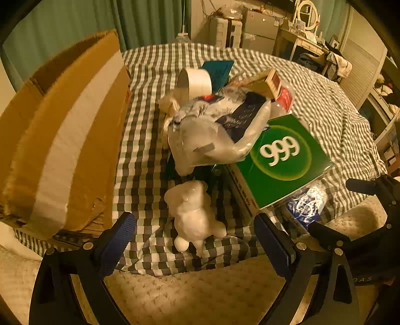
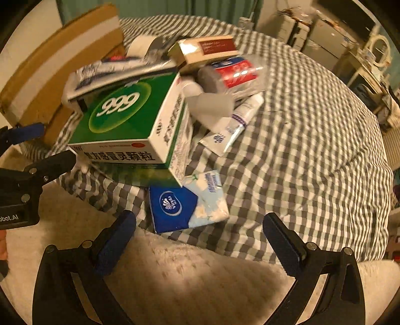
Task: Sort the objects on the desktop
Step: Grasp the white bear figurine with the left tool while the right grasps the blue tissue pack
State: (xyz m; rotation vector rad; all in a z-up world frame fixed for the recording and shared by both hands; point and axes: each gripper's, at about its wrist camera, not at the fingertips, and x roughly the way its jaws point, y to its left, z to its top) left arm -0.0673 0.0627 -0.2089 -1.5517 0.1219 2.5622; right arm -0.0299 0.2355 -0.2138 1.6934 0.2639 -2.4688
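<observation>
A pile of objects lies on the checked cloth [image 1: 150,140]. A green box marked 999 [image 1: 280,155] [image 2: 122,117] leans on it. A clear plastic bag [image 1: 210,140] and a roll of white tape [image 1: 195,82] sit behind. A white bear figure [image 1: 195,215] lies near the front edge, just ahead of my left gripper [image 1: 195,240], which is open and empty. My right gripper [image 2: 197,235] is open too, with a blue tissue pack [image 2: 185,207] just beyond its fingertips. A white tube [image 2: 232,125] and a red and cream box [image 2: 207,50] lie in the pile.
A cardboard box [image 1: 62,140] [image 2: 57,67] with a white foam sheet stands at the left on the cloth. A pale fluffy rug [image 1: 195,295] lies below the near edge. Furniture and a mirror [image 1: 308,15] stand at the back right.
</observation>
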